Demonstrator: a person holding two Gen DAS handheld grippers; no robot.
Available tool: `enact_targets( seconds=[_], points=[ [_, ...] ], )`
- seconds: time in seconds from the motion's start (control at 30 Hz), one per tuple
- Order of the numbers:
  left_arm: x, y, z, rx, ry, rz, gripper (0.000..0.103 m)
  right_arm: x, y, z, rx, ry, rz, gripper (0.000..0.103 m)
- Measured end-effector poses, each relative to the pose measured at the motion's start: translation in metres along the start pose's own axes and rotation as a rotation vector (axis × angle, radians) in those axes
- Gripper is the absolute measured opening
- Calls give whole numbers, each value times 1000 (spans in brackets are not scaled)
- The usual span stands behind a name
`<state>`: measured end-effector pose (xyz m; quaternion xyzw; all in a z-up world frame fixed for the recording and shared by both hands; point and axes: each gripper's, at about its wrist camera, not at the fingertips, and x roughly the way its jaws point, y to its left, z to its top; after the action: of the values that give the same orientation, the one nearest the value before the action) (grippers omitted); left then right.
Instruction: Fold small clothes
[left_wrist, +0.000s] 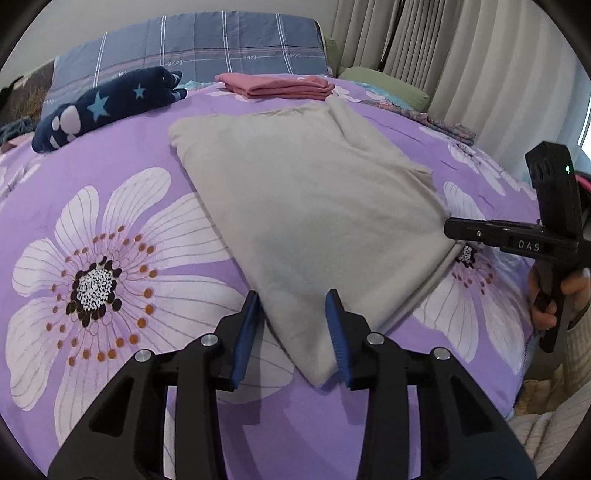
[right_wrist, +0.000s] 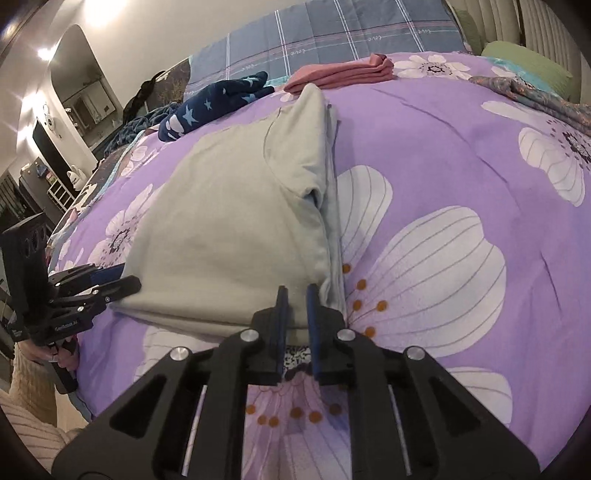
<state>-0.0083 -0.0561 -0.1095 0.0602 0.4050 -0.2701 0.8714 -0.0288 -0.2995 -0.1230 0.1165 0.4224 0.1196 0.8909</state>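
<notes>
A pale grey garment (left_wrist: 306, 206) lies folded lengthwise on the purple flowered bedspread (left_wrist: 122, 155); it also shows in the right wrist view (right_wrist: 236, 229). My left gripper (left_wrist: 293, 301) is open, its blue pads astride the garment's near corner. My right gripper (right_wrist: 297, 291) has its pads narrowly apart at the garment's near edge, with a little fabric between them. The right gripper shows in the left wrist view (left_wrist: 452, 229) at the garment's right corner. The left gripper shows in the right wrist view (right_wrist: 125, 282) at the garment's left corner.
A folded pink garment (left_wrist: 277, 85) lies at the far side of the bed before a blue plaid pillow (left_wrist: 192, 44). A navy star-print plush (left_wrist: 107, 107) lies far left. A green cushion (left_wrist: 384, 86) and patterned cloth (left_wrist: 443, 125) lie far right. Curtains hang behind.
</notes>
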Motion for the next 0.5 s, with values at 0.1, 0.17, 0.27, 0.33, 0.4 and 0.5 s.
enact_targets(
  seconds=[0.1,0.17,0.27,0.33,0.4,0.5],
  points=[
    [0,-6,-1,24,-7,29,40,-1,7,-1,-41,-6,-14,16],
    [0,-5,-1,11,-9,24,41,-1,11,-1,-64,-15,-27,19],
    [0,-3,-1,1,-12,21,41,-3,21,-4,-106,-50,-73,19],
    [-1,-4,-1,5,-13,26,41,-6,22,-3,-105,-67,-69,19],
    [-2,-5,0,9,-14,32,42,-15,22,2,-90,-117,-53,19],
    [-3,-6,2,8,-15,38,42,-28,22,14,-75,-180,-16,19]
  ],
)
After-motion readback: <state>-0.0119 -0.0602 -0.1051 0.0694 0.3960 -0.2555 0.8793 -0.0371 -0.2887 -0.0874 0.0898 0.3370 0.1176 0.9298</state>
